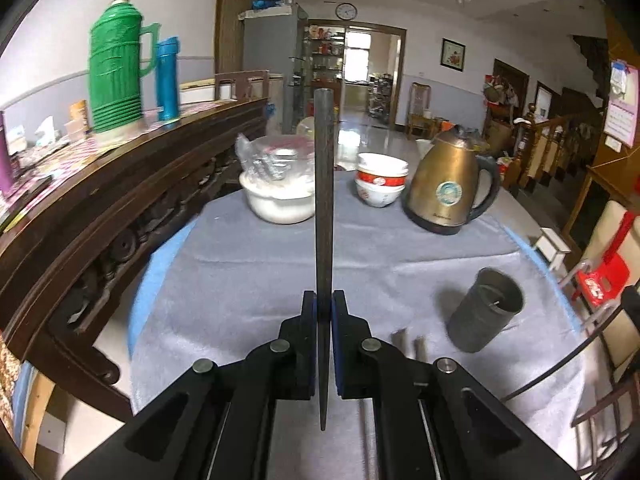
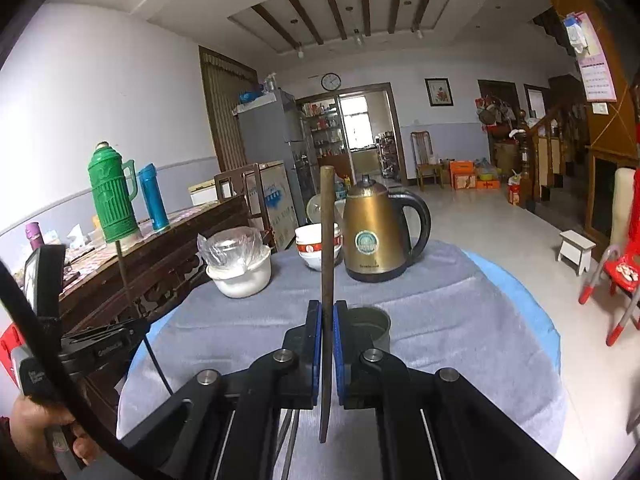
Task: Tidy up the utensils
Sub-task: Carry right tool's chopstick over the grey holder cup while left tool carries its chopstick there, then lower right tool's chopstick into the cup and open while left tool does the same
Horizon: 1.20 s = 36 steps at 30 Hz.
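My left gripper (image 1: 323, 300) is shut on a dark chopstick (image 1: 323, 184) that stands up between the blue pads, above the grey cloth. A grey metal cup (image 1: 486, 308) stands on the cloth to its right, with two more stick ends (image 1: 408, 345) lying beside it. In the right wrist view my right gripper (image 2: 328, 308) is shut on a brownish chopstick (image 2: 327, 232), also upright. The metal cup (image 2: 374, 322) sits just behind its right finger. At the left of that view, a hand (image 2: 32, 436) holds the left gripper, and its thin chopstick (image 2: 121, 268) rises from it.
At the back of the round table (image 1: 440, 272) stand a gold kettle (image 1: 448, 188), stacked bowls (image 1: 382, 184) and a white pot with a plastic bag (image 1: 280, 196). A dark wooden sideboard (image 1: 100, 208) on the left carries a green thermos (image 1: 114, 68) and a blue bottle (image 1: 167, 76). A red chair (image 2: 620, 272) is at the right.
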### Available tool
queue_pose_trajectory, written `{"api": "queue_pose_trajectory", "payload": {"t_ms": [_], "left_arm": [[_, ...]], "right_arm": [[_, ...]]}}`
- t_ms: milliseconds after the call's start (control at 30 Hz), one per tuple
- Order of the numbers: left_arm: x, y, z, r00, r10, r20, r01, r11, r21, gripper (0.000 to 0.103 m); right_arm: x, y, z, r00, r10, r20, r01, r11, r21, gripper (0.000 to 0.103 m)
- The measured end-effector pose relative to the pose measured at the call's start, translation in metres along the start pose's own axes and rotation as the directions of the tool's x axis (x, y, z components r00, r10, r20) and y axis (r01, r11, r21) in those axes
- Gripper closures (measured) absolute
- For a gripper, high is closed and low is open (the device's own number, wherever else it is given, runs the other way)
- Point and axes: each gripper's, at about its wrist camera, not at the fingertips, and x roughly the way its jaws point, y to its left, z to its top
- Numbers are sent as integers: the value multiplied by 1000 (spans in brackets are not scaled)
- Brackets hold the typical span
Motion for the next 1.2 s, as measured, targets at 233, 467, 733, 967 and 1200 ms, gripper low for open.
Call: {"api": "queue_pose_trajectory", "payload": {"t_ms": [233,467,733,967,1200], "left_arm": [[7,-25,31,997,-79,-5,79,997,5,96],[29,-53,57,986,-167,-26,166,986,-17,96],[50,-85,78,971,-239,-10,238,970,-45,96],[67,-111,96,958,-287,0,286,956,-60,96],[82,-127,99,955,-298,-13,296,953,-66,96]], "right_arm": [[1,-13,31,999,16,46,-17,1000,23,97],[10,-32,61,996,10,85,-14,999,40,97],[31,-59,88,994,-2,107,-8,995,101,97],[69,-73,88,998,-6,61,-1,992,123,97],[103,-77,72,1000,-5,-27,8,993,117,97]]}}
